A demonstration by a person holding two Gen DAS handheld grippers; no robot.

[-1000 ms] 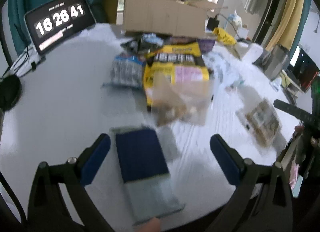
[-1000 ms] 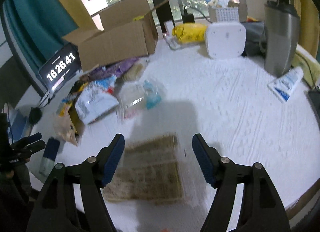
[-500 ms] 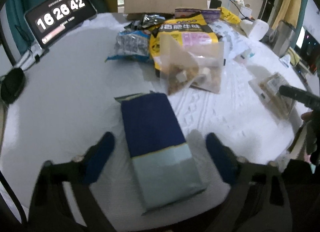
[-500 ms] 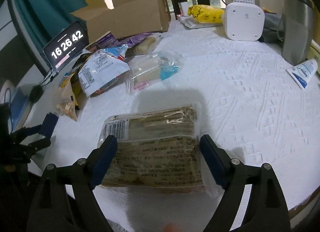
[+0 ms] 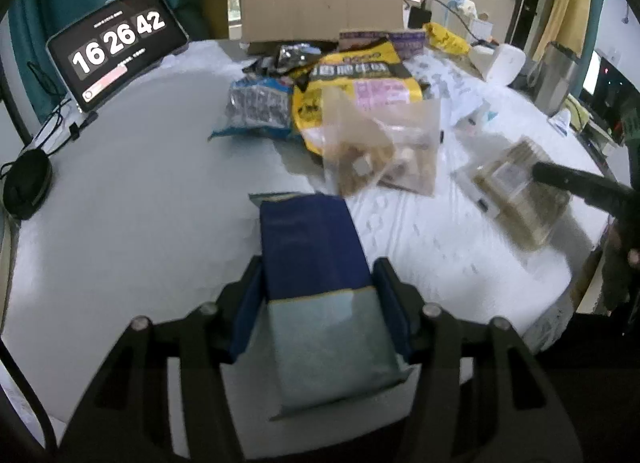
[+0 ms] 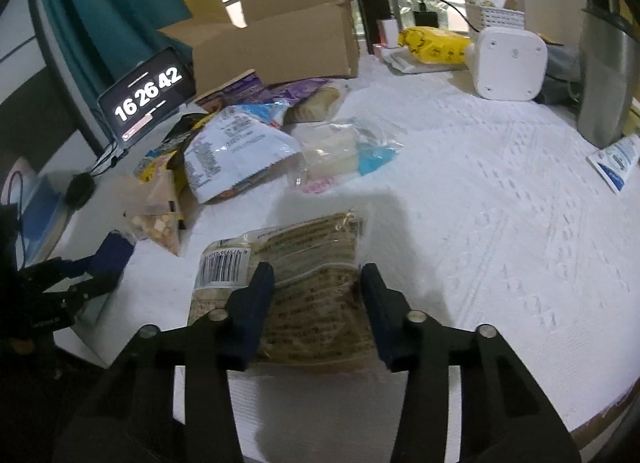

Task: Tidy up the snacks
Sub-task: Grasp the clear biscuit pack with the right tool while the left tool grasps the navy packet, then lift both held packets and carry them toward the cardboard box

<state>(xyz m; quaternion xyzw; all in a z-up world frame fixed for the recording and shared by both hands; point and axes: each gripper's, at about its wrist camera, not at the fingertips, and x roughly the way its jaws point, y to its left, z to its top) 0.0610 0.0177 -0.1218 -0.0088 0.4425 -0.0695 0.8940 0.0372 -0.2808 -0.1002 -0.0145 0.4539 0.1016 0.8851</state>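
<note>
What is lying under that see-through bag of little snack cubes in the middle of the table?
The clear bag leans on a big yellow snack bag, hiding its lower part. Its near edge rests on the white tablecloth. Whether anything else lies beneath is covered.

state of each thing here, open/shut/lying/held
left tool: closing on the dark blue packet
dark blue packet: flat, between the pads
right tool: closing around the brown packet
brown packet: flat on the table
cardboard box: flaps open
tablet: on, showing a clock
</note>
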